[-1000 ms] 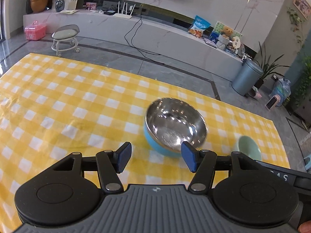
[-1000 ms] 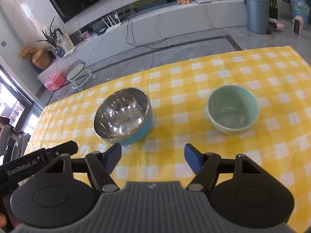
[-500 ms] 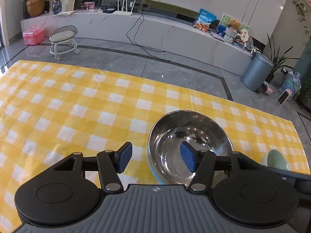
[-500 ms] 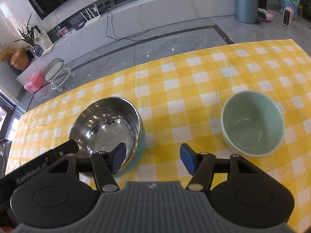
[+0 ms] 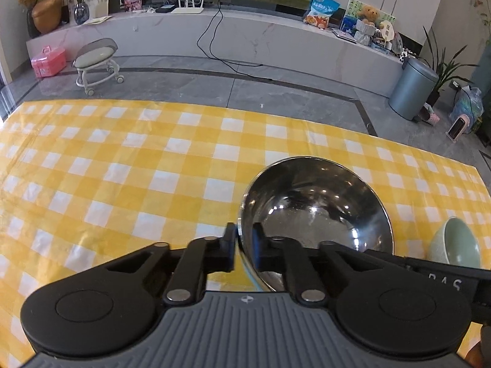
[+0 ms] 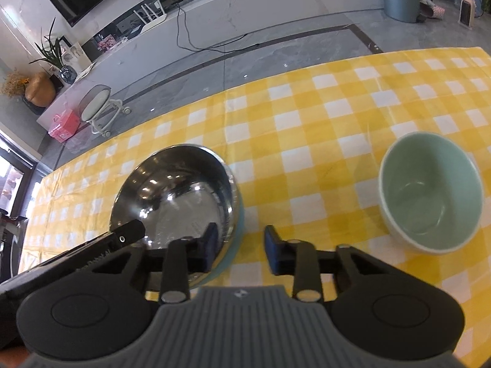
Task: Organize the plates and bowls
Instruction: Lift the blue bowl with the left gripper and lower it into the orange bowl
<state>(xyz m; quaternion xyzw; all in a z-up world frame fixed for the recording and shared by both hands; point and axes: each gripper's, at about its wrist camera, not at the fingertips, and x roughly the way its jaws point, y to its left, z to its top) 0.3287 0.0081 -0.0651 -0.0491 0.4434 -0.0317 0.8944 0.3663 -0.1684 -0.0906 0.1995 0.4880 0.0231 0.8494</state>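
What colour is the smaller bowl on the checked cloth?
Pale green bowl, inside and out; the right wrist view shows it best.

Yellow-white checked tablecloth (image 5: pixel 129 165), steel bowl (image 5: pixel 313 205) (blue outside) — mint-green bowl (image 6: pixel 429 193)

Steel bowl (image 6: pixel 175 193) on the tablecloth (image 6: pixel 307 116), ceramic bowl (image 6: pixel 429 190) well apart to its right.

Each hand-held gripper (image 5: pixel 244 247) has black linkage arms, blue pads (image 6: pixel 271 240), silver rivets and a ribbed grey body.
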